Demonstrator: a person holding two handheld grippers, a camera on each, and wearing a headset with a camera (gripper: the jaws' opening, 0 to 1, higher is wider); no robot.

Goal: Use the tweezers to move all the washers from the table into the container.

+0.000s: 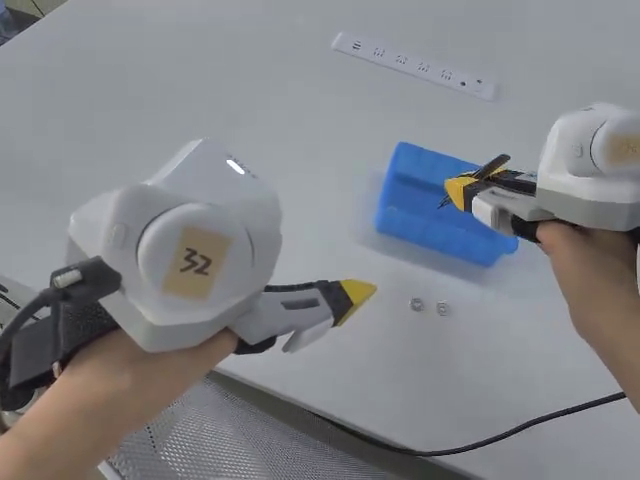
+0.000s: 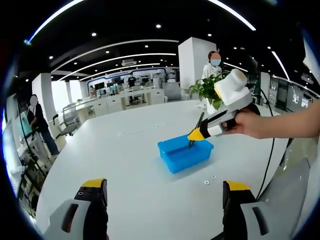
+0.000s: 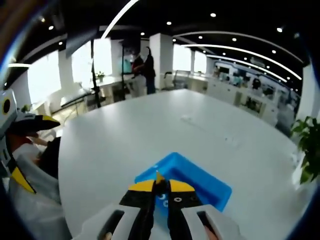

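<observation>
Two washers (image 1: 417, 304) lie beside the container (image 1: 415, 182); right gripper (image 1: 453, 190) fingers clamp tweezers (image 1: 490, 166) over it, left gripper (image 2: 165, 186) fingers apart

Left hand-held gripper (image 1: 355, 294): rounded white housing, tan label (image 1: 196, 262) marked "32", black cable (image 1: 28, 322) and strap (image 1: 45, 350), yellow-tipped jaws. Right hand-held gripper (image 1: 457, 191): likewise white, yellow-tipped.

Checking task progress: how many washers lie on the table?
2: left washer and right washer, side by side on the table near the blue container. Any inside it are hidden.
</observation>
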